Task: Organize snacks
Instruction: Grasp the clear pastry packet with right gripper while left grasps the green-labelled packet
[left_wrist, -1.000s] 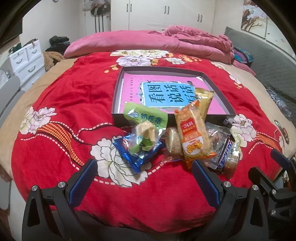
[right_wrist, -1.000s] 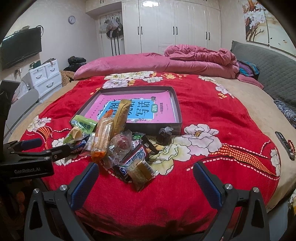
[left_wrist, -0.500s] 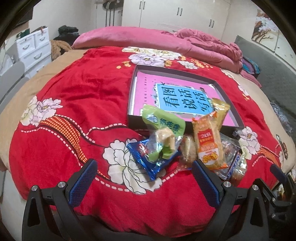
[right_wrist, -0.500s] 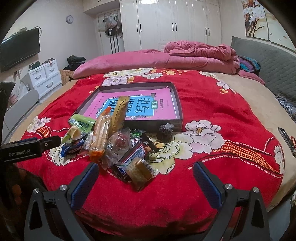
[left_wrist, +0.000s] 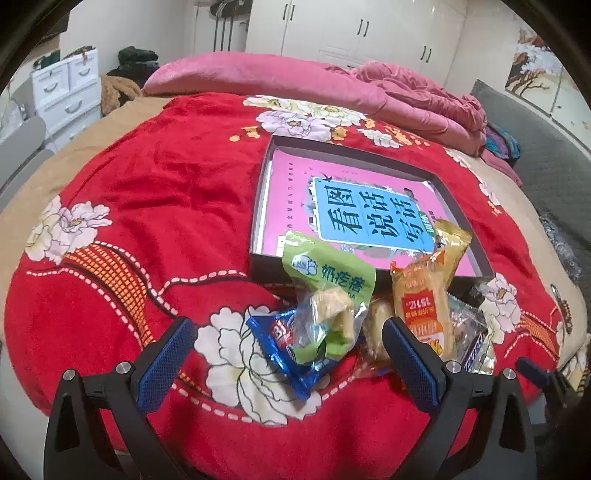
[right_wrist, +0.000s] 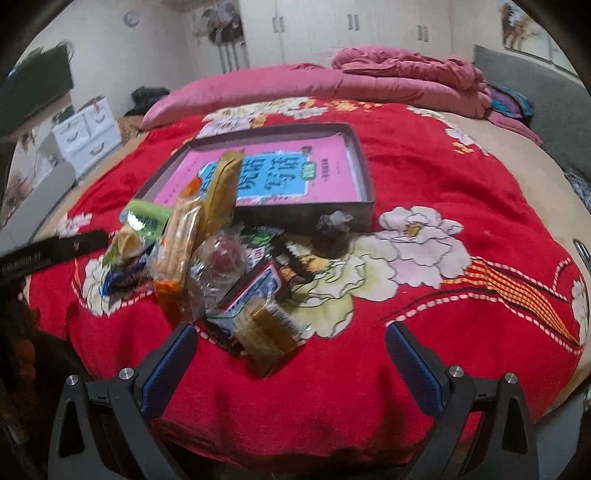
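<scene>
The left wrist view is showing the green packet (left_wrist: 328, 275) and blue packet (left_wrist: 286, 349) face-on at the near wall of the box (left_wrist: 271, 267); the right wrist view is blurred and is showing them only partly, at the left end of the snack pile (right_wrist: 225, 269). Only the right wrist view is showing a dark wrapped sweet (right_wrist: 332, 234) resting against the box's near wall (right_wrist: 306, 216), and a tan bar (right_wrist: 264, 332) lying at the pile's near edge.

The left gripper (left_wrist: 288, 354) is hovering with jaws spread wide, gripping nothing, the blue packet lying between its fingers. The right gripper (right_wrist: 291, 356) is likewise spread wide and empty, just short of the tan bar.

The box is containing a pink book (left_wrist: 295, 199). An orange packet (left_wrist: 423, 310) and a yellow packet (left_wrist: 450, 243) are leaning over the near wall.
</scene>
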